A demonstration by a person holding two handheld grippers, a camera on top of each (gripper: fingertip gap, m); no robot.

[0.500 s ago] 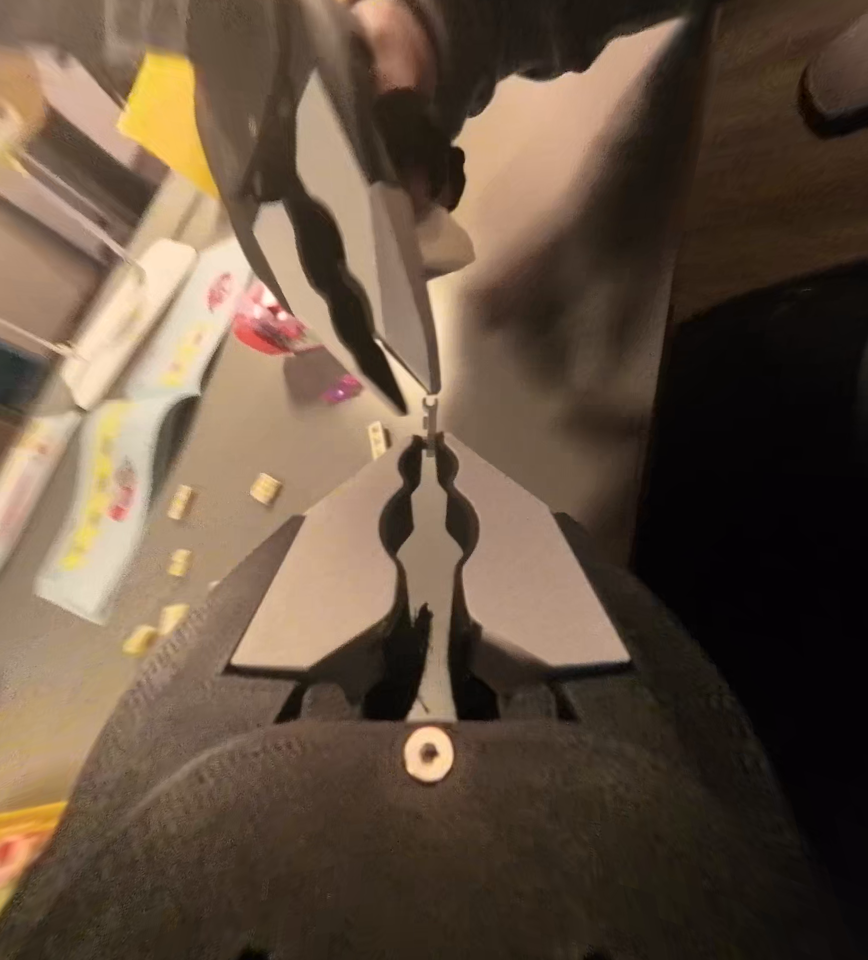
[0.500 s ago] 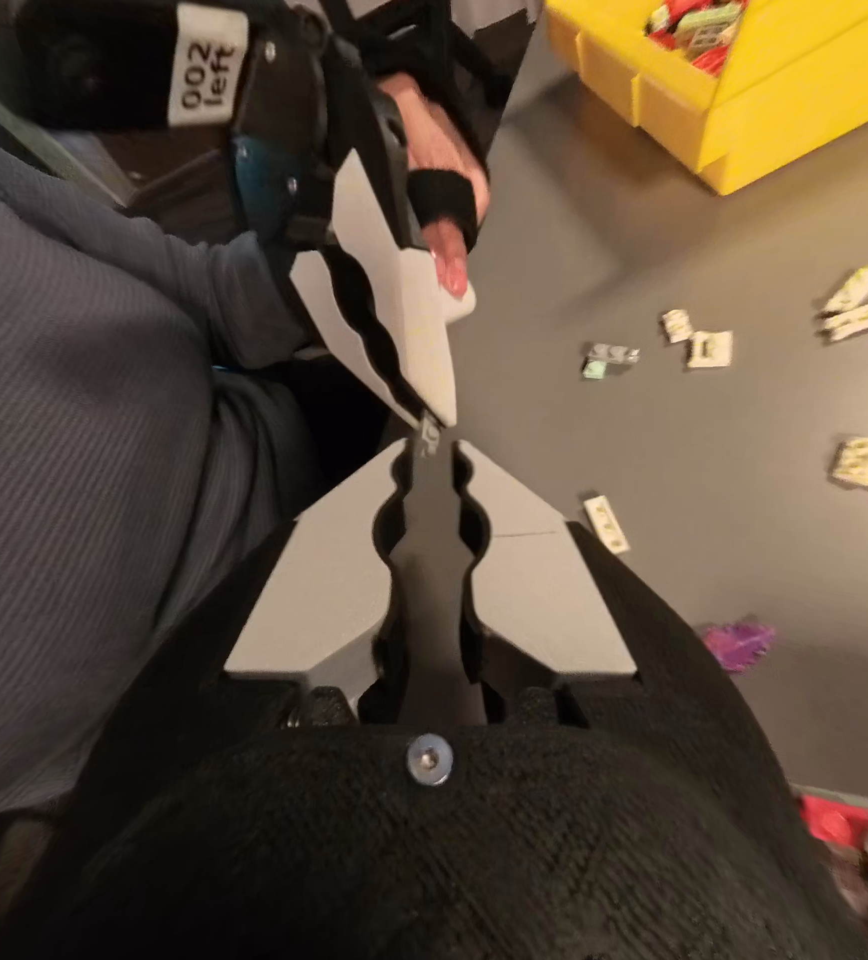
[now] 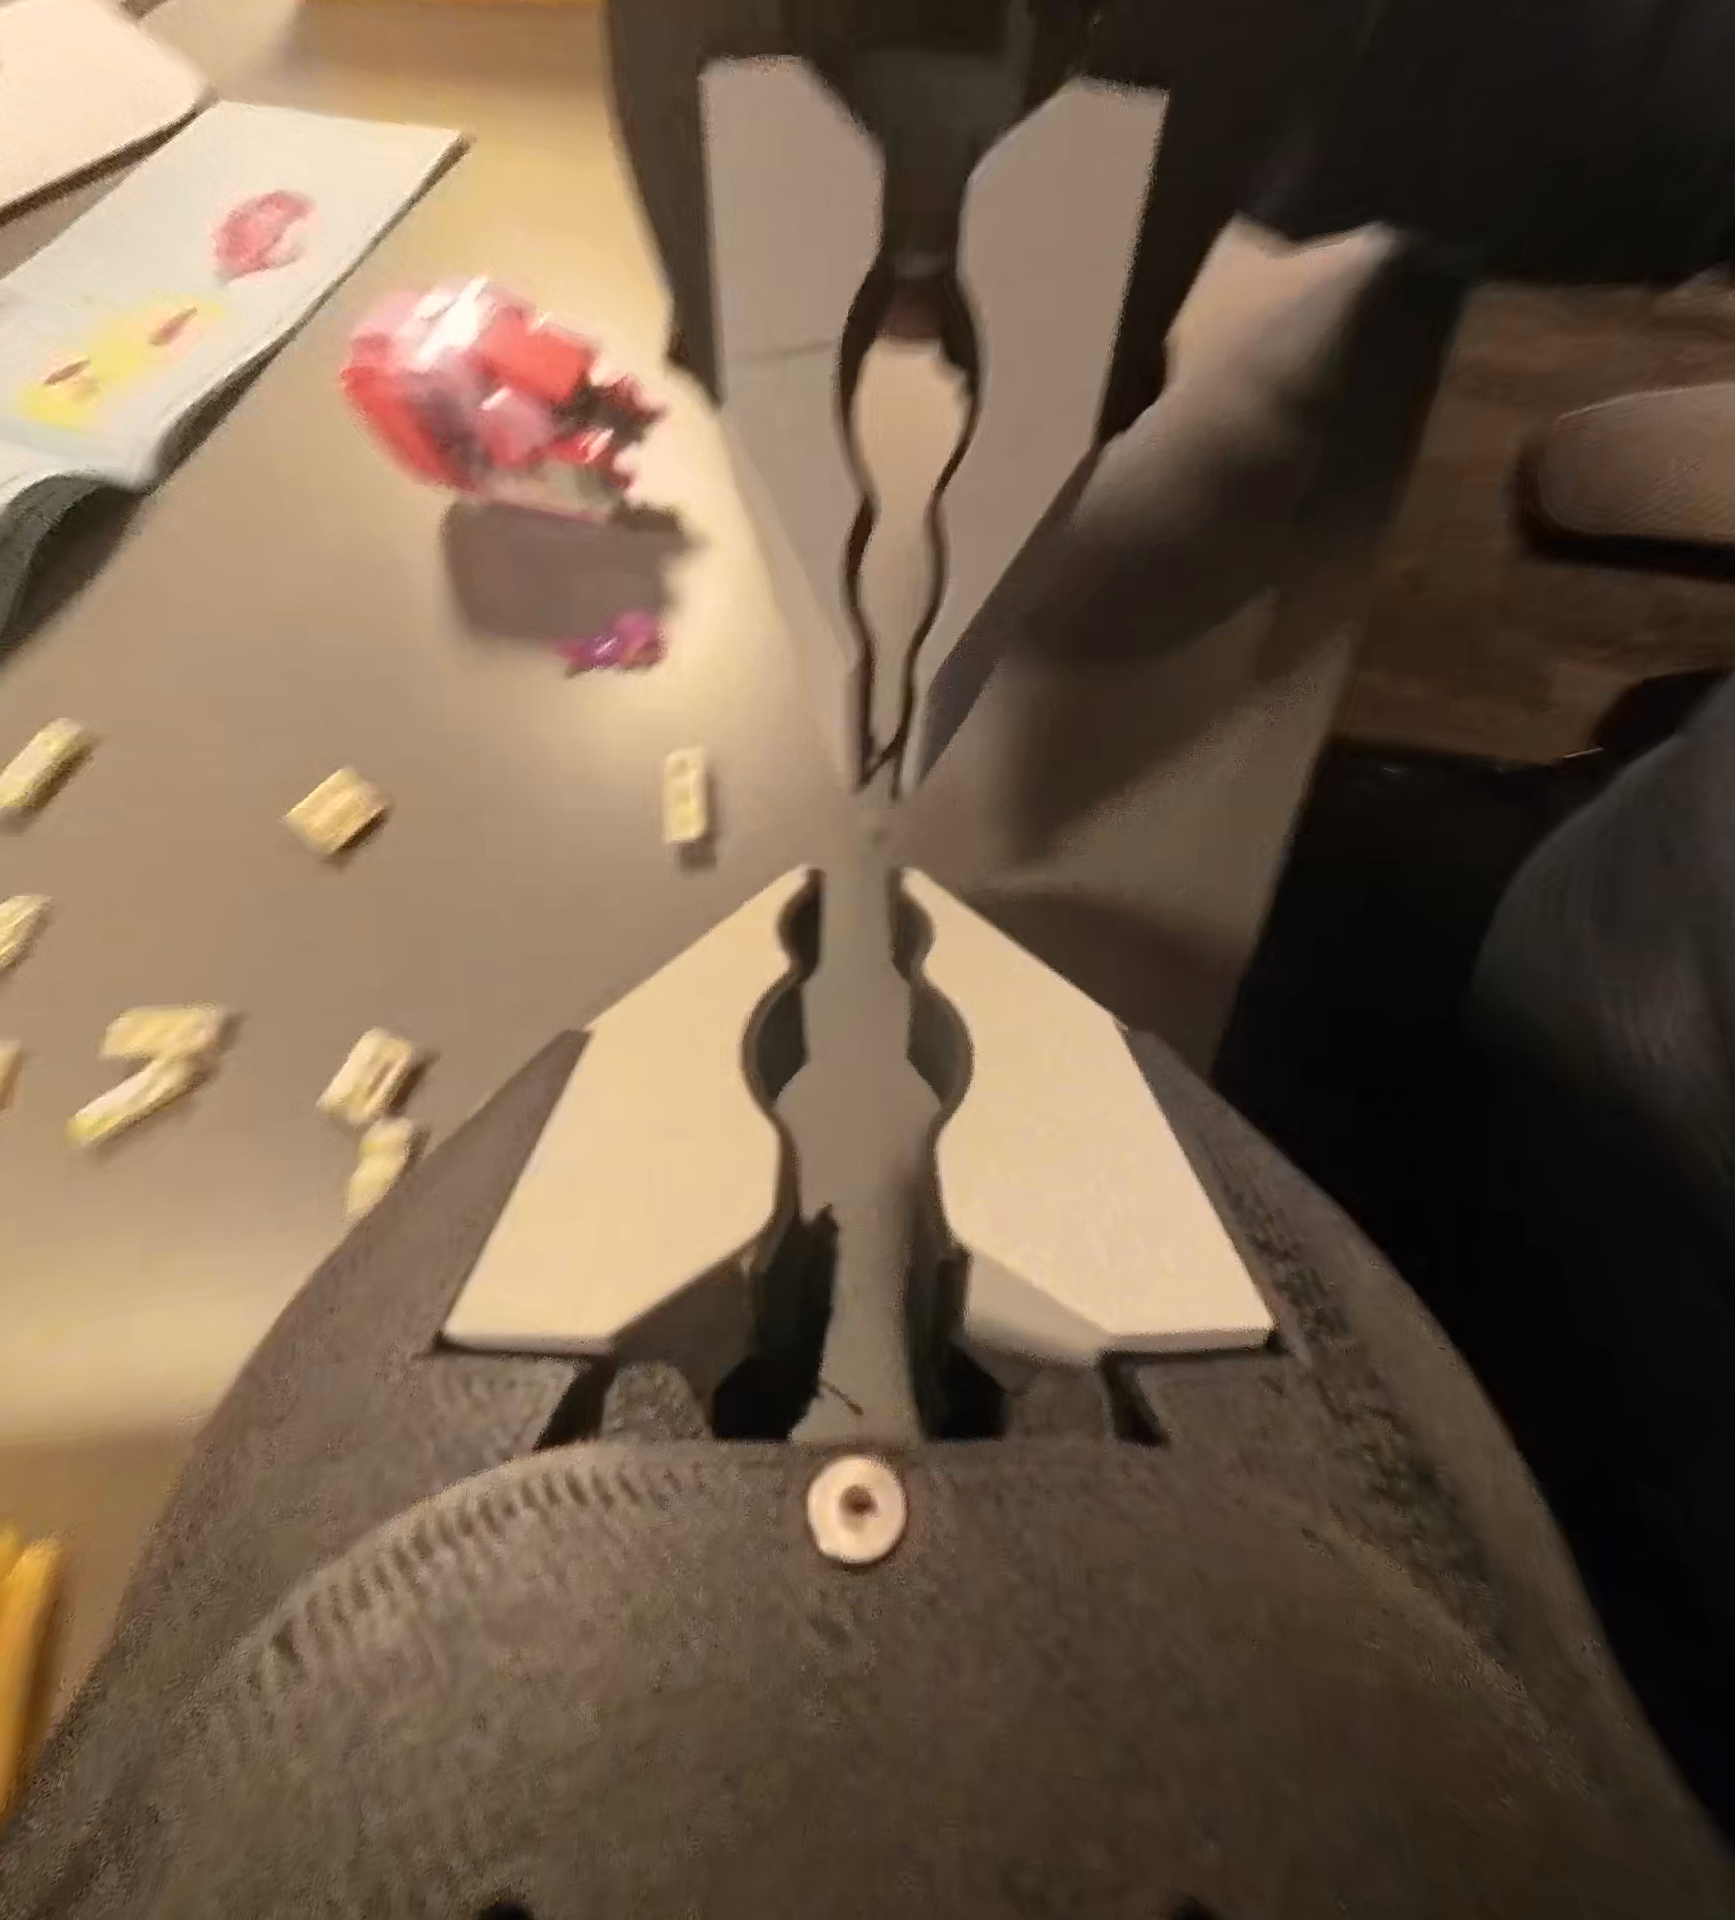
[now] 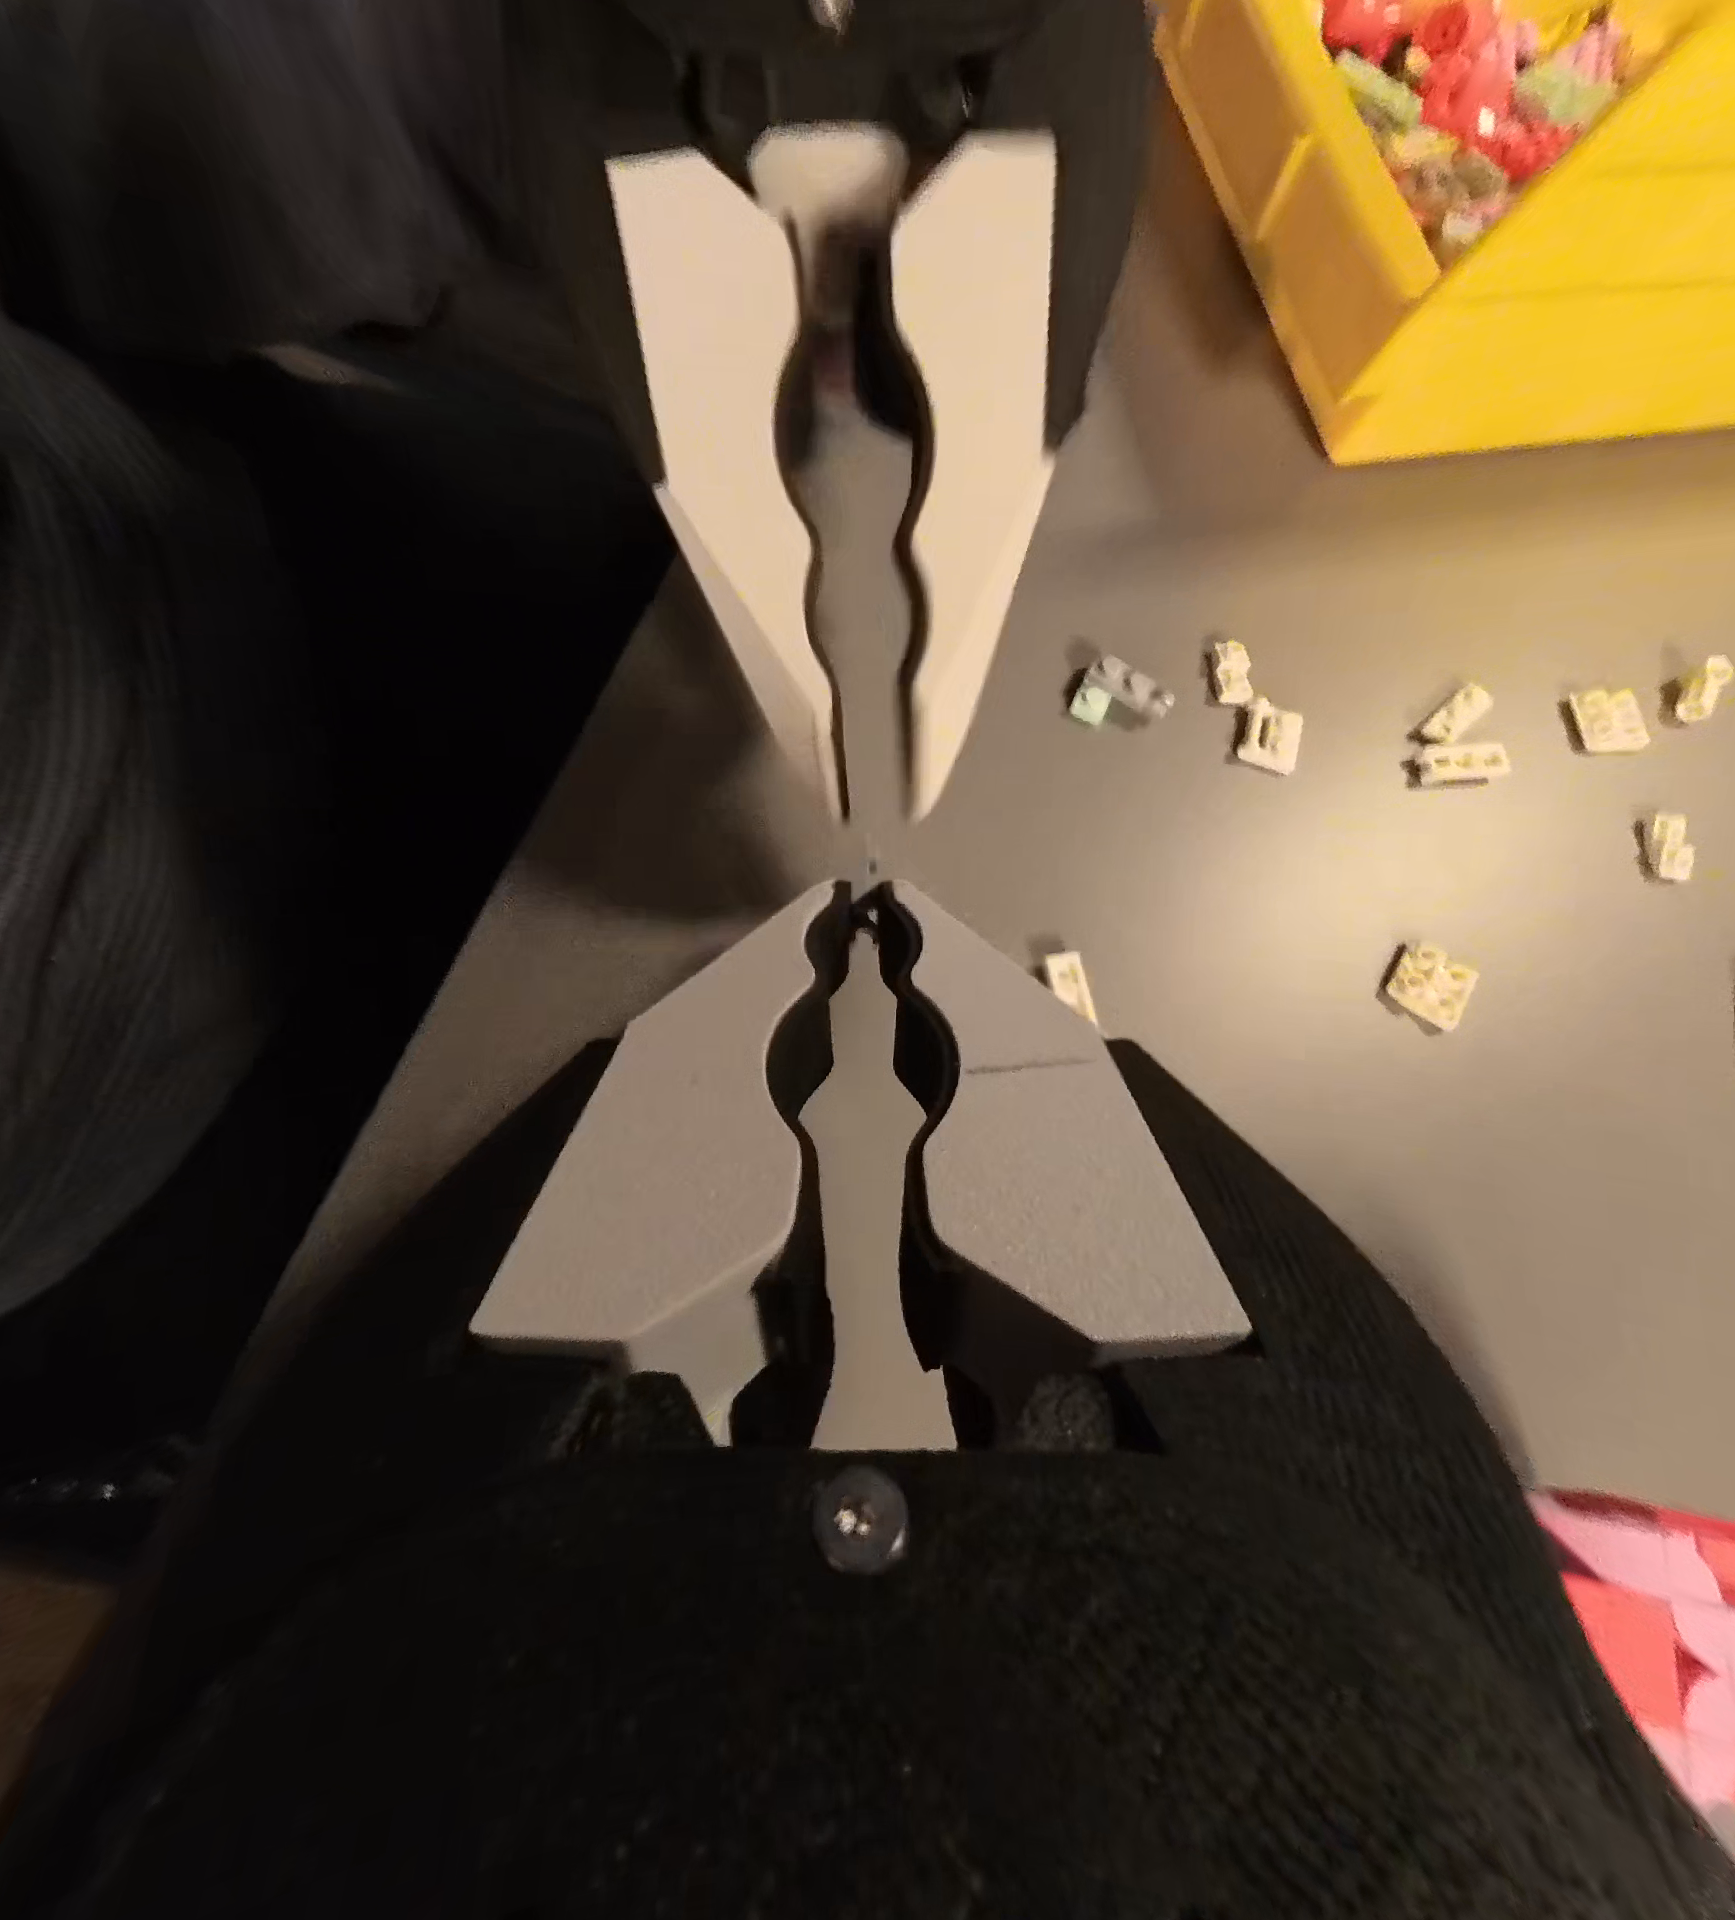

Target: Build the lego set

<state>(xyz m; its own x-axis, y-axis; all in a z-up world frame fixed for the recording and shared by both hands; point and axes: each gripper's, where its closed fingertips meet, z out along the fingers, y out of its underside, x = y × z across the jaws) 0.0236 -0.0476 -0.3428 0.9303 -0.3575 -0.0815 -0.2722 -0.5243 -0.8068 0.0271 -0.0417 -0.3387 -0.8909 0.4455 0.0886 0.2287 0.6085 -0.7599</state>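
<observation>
Your left gripper (image 3: 855,883) and right gripper (image 4: 865,896): pale grey wavy-edged fingers, textured black housings, one silver screw each; sleeve looks dark grey ribbed, blurry.

roughly ten pale little bricks (image 4: 1432,985) scattered about, one yellow bin (image 4: 1569,312), one open booklet (image 3: 167,312), two tongs (image 4: 868,904).
</observation>
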